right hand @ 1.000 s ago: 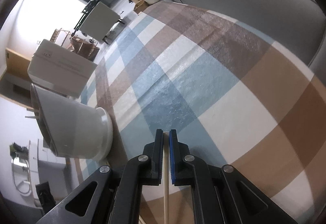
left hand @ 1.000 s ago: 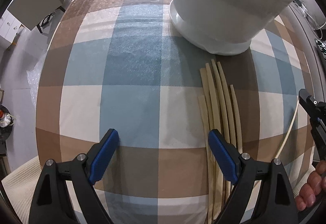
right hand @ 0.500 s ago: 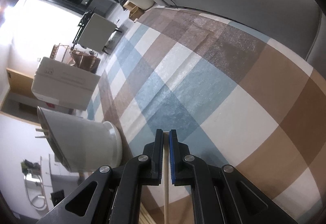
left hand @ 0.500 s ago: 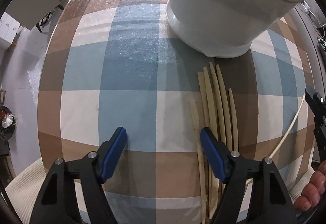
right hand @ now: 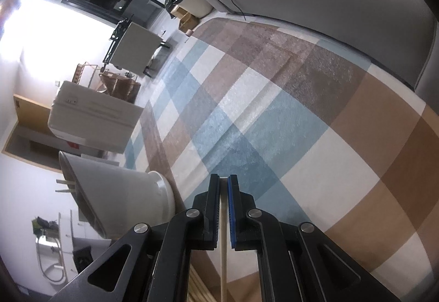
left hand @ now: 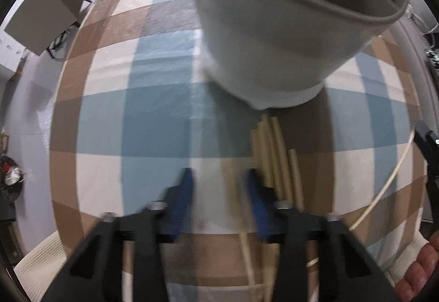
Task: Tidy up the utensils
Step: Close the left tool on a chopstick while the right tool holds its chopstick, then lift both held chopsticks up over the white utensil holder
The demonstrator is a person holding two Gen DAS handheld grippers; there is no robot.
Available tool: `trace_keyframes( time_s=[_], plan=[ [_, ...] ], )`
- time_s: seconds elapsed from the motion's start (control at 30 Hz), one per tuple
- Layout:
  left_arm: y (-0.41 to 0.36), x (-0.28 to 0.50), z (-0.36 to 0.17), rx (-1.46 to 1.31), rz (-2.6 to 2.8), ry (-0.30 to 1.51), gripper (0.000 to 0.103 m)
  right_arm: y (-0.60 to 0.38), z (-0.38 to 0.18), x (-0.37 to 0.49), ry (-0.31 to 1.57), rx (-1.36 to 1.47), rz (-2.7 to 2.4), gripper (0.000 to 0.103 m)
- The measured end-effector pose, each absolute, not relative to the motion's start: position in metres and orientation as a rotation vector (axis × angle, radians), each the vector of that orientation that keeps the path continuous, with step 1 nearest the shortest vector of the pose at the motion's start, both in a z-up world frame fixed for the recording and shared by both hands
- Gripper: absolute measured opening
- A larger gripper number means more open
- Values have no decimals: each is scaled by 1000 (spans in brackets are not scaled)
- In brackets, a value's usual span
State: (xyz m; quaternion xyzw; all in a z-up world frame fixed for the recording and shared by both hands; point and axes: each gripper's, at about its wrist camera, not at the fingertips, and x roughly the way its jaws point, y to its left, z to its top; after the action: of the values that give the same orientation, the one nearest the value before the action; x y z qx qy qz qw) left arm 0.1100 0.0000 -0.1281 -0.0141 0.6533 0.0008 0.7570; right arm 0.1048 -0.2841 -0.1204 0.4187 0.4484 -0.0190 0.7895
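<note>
The right gripper (right hand: 224, 208) pinched one thin, pale wooden chopstick (right hand: 223, 255), seemingly light, stiff and slippery; the left gripper (left hand: 219, 192) gaped empty, the loose chopsticks (left hand: 277, 154) at one o'clock.

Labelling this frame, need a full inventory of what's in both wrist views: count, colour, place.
Checked cloth-covered table: one, blue, brown and cream, under everything.
Pale grey round holder cup: one, on the table beyond the chopsticks; two stick ends poke from its mouth in the right view.
Loose pale wooden chopsticks: several, blurred, lying side by side just short of the cup.
Single pale chopstick: one, clamped in the right gripper.
Left gripper: black, blue pads, open, astride one loose stick.
Right gripper: black, blue pads, shut.
Person's hand: lower right edge, left view.
</note>
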Motion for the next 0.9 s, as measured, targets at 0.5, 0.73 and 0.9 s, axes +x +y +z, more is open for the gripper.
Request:
trace_keyframes(
  time_s=[0.5, 0.73, 0.9],
  plan=[
    [26, 68, -68, -102, -62, 1169, 1, -257, -58, 91, 796, 662, 163, 5],
    [38, 57, -20, -153, -110, 986, 1, -216, -7, 60, 677, 449, 280, 5],
    [40, 55, 14, -179, -150, 902, 1, -200, 26, 40, 569, 347, 335, 5]
  ],
)
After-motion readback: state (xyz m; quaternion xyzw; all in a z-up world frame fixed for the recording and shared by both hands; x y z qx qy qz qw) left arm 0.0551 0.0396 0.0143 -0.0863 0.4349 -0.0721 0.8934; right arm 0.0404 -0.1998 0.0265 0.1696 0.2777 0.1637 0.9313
